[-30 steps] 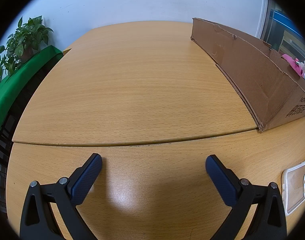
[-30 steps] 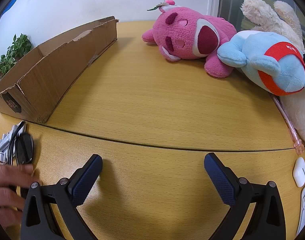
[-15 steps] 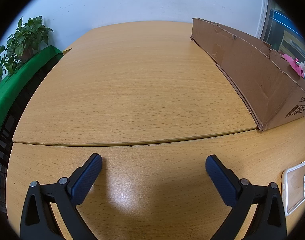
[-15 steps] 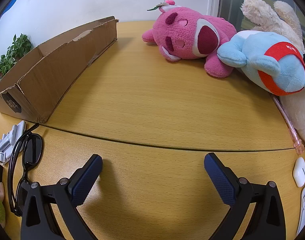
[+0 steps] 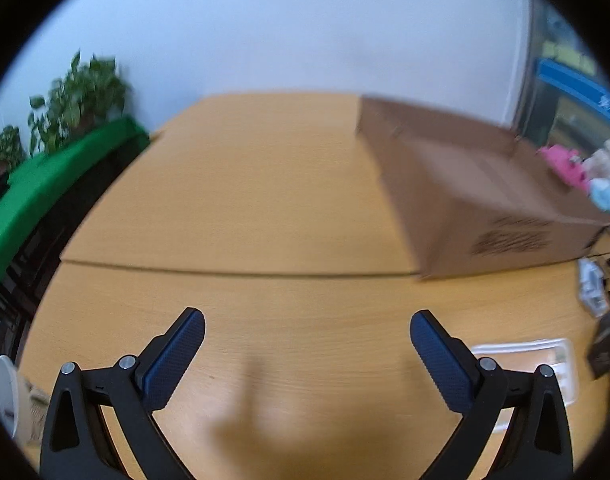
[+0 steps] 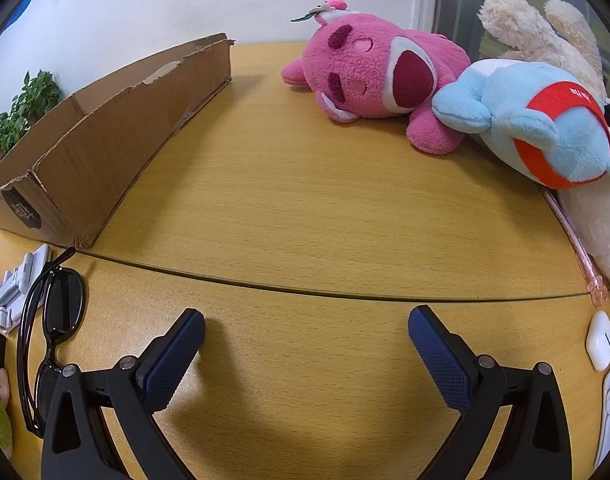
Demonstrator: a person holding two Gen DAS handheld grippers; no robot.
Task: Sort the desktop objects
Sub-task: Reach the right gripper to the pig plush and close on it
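Observation:
My left gripper [image 5: 307, 330] is open over bare wooden desk, nothing between its fingers. A clear phone case [image 5: 545, 364] lies just right of it, a white folded item [image 5: 593, 286] beyond. A long cardboard box [image 5: 477, 196] stands ahead on the right. In the right wrist view my right gripper [image 6: 306, 326] is also open and empty. Black sunglasses [image 6: 51, 332] lie left of it, beside a white folded stand [image 6: 19, 284]. A white earbud case [image 6: 601, 340] and a pink pen [image 6: 573, 246] lie at the right. The cardboard box [image 6: 109, 136] runs along the left.
Pink [image 6: 377, 80], blue [image 6: 545, 128] and cream [image 6: 545, 36] plush toys crowd the back right. A hand [image 6: 1, 384] shows at the left edge, holding something dark [image 5: 605, 340]. A white round object [image 5: 3, 396] lies at the near left. Plants [image 5: 77, 92] and green cloth [image 5: 45, 184] border the desk's left.
The left gripper has swung and lifted, its view now blurred, with more of the desk's right side in sight. The hand left the sunglasses lying on the desk. The right gripper has stayed still.

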